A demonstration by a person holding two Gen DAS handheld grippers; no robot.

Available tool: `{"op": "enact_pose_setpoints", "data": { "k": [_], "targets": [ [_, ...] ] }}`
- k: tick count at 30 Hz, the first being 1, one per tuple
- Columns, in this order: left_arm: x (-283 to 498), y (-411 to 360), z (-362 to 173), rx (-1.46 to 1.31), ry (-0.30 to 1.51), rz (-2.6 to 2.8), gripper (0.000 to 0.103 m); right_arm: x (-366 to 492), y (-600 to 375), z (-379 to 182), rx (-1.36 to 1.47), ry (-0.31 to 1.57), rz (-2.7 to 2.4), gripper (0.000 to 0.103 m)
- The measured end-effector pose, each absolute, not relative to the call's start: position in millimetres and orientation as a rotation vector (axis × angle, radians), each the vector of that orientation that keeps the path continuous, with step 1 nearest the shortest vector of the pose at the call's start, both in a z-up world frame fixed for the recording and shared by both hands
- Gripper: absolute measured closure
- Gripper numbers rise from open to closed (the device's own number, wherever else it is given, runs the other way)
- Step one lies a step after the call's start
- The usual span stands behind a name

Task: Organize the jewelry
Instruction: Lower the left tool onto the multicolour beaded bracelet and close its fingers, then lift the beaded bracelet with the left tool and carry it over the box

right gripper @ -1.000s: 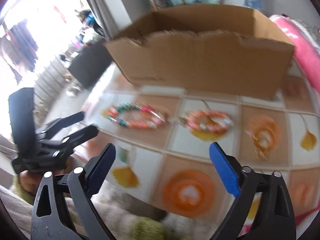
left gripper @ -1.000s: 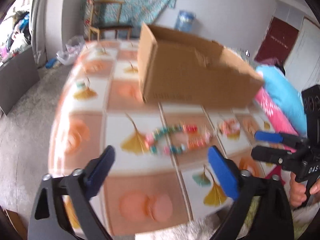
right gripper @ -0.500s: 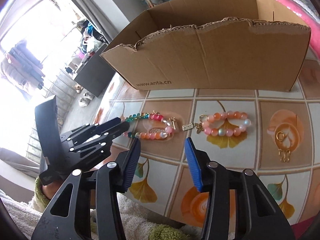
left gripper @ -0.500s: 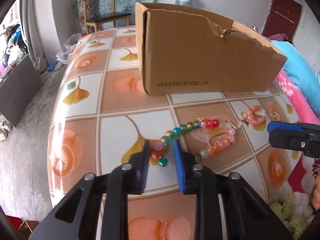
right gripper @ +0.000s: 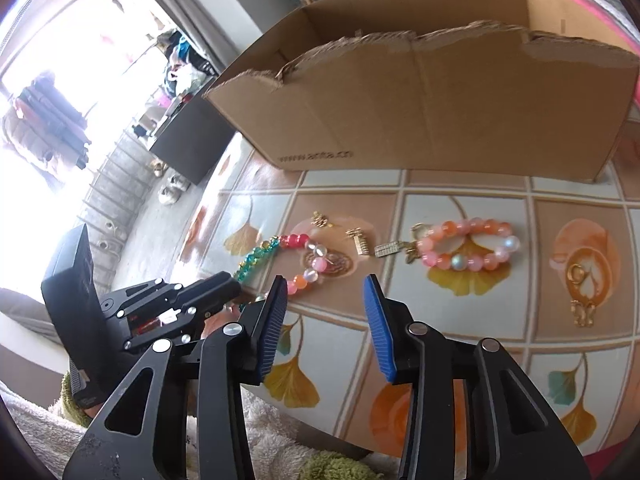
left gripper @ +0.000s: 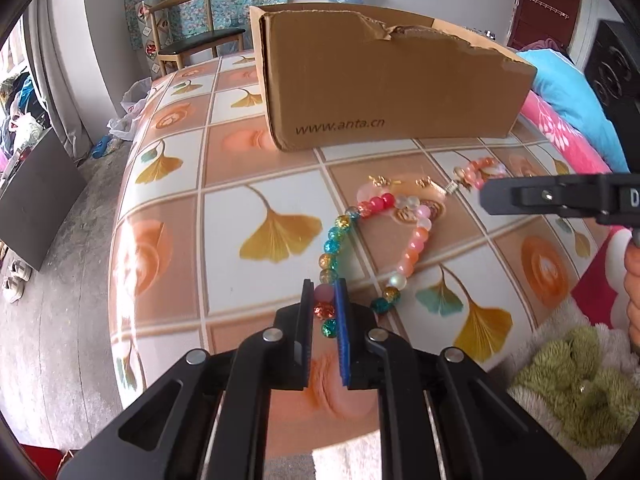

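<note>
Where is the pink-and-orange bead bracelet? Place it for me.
In the right wrist view, the pink-and-orange bracelet lies flat on the tablecloth in front of the cardboard box, between the multicoloured bead bracelet and the gold earrings.

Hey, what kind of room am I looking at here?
Most likely a lived-in home room, perhaps a bedroom: a wooden chair, bedding beside the tiled-pattern table, shoes on the floor.

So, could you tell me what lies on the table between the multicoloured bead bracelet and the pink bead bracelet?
In the right wrist view, small gold charms lie on the tablecloth between the multicoloured bracelet and the pink bracelet; whether they hang from either bracelet is unclear.
</note>
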State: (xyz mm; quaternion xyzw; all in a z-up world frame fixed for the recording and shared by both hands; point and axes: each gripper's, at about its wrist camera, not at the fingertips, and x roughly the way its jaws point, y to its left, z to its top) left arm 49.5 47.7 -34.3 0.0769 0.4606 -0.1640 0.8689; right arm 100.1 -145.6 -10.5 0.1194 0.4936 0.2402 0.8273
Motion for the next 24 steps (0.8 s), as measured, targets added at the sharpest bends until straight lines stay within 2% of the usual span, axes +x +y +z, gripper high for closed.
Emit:
{"op": "enact_pose_setpoints", "data": {
  "k": [9, 19, 24],
  "targets": [
    [42.8, 45.3, -35.5, 0.182, 0.958, -0.33, 0.093, 122.3, -119.0, -15.4, 0.14, 1.055, 0.545, 0.072],
    [48.2, 48.1, -34.8, 0.137, 0.969, -0.297, 0.093, 125.0, -93.5, -24.8, -0.034, 1.079, 0.545, 0.094],
    [51.7, 51.1, -34.7, 0.114, 0.965, -0.286, 0.093, 121.0, -91.9, -24.9, -0.027, 1.066, 0.538, 0.095]
  ]
}}
